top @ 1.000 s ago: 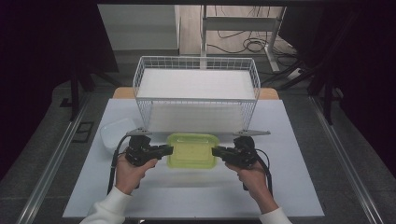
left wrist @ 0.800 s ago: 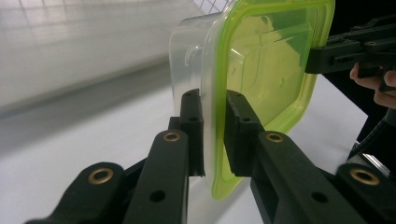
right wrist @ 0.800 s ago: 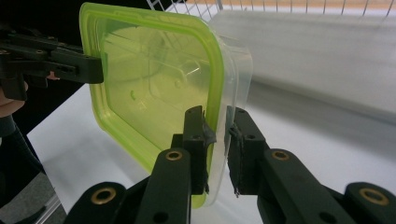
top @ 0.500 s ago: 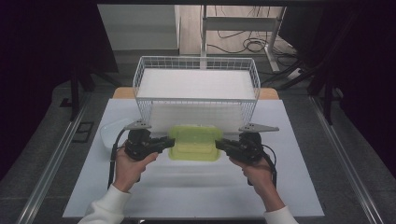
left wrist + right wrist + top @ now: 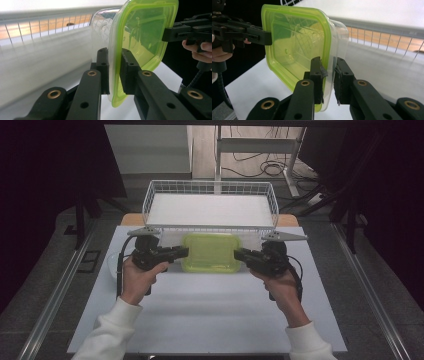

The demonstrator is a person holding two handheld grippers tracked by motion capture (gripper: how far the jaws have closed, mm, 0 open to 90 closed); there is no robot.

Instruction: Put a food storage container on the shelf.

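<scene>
Clear box with green lid (image 5: 211, 252) held off the table (image 5: 210, 315), just in front of the wire basket (image 5: 210, 205). Left tongs (image 5: 183, 252) clenched on its left rim, right tongs (image 5: 239, 254) clenched on its right rim.

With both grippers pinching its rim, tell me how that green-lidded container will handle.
The container looks light: see-through and apparently empty. The left gripper and right gripper each grip only its thin rim, so smooth plastic may slip or flex. Its rigid box shape should hold; the lid could pop off if squeezed unevenly.

Green-lidded clear container (image 5: 211, 252), level, aloft
</scene>
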